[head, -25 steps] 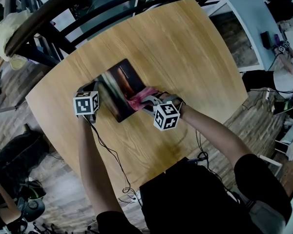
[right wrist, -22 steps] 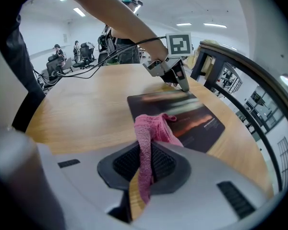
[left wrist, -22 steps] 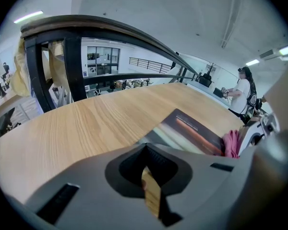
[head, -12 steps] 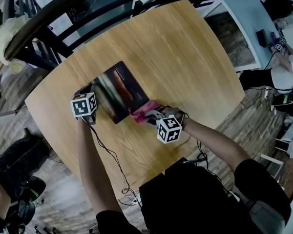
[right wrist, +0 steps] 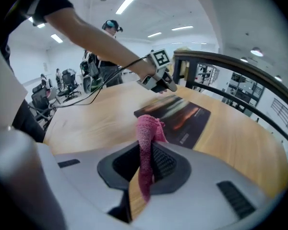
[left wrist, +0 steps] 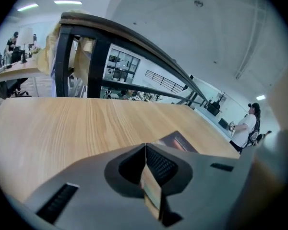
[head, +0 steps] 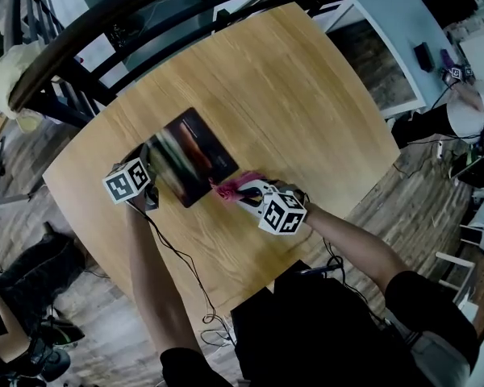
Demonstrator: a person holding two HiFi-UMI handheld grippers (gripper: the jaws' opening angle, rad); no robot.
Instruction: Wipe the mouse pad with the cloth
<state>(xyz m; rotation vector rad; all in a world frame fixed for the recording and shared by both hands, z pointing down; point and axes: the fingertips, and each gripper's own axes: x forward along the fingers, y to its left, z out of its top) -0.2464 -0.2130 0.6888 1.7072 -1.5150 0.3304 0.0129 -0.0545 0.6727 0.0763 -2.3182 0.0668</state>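
While my left gripper (head: 148, 193), jaws closed and empty, sits at the left edge of the dark rectangular mouse pad (head: 190, 155), my right gripper (right wrist: 146, 153) clamps the pink woven cloth (right wrist: 148, 131) at the pad's near right edge, so I judge the wipe runs far-left.

No legible text, brand or numeral appears. The mouse pad (head: 189, 156), left of frame centre, carries a short pale line of print near one edge, too small to read. The left marker cube (head: 127, 181) and right marker cube (head: 283, 212) bear only black-and-white square patterns.
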